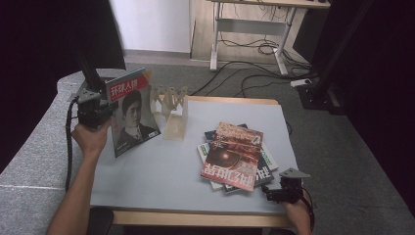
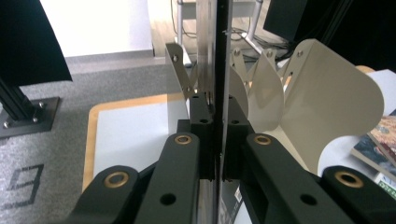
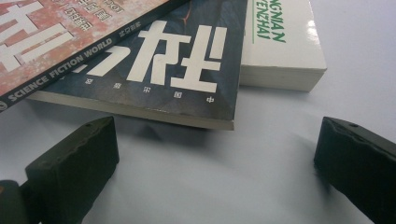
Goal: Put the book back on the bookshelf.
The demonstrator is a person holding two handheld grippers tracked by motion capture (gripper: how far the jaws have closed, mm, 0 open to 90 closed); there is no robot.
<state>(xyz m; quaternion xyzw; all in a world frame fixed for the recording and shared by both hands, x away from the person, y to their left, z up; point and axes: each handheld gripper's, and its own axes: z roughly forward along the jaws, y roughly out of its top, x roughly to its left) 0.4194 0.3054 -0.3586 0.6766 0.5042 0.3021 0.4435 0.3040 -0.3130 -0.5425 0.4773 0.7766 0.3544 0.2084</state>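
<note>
A magazine with a portrait cover (image 1: 132,112) is held upright over the table's left side, with my left gripper (image 1: 106,106) shut on its left edge. In the left gripper view the magazine (image 2: 218,46) is edge-on, clamped between the jaws of the left gripper (image 2: 215,107). Just behind it stands a white rack with curved dividers (image 1: 172,110) (image 2: 327,102). A fanned stack of magazines (image 1: 235,154) lies on the right half of the table. My right gripper (image 1: 274,193) (image 3: 215,154) rests open near the front right edge, facing the stack's dark magazine (image 3: 163,60) and a white book (image 3: 280,42).
The grey table top (image 1: 161,171) has a wooden rim. A black frame post (image 1: 88,63) rises at the far left behind my left hand. On the carpet beyond stands a white desk frame (image 1: 215,44) with loose cables (image 1: 254,49).
</note>
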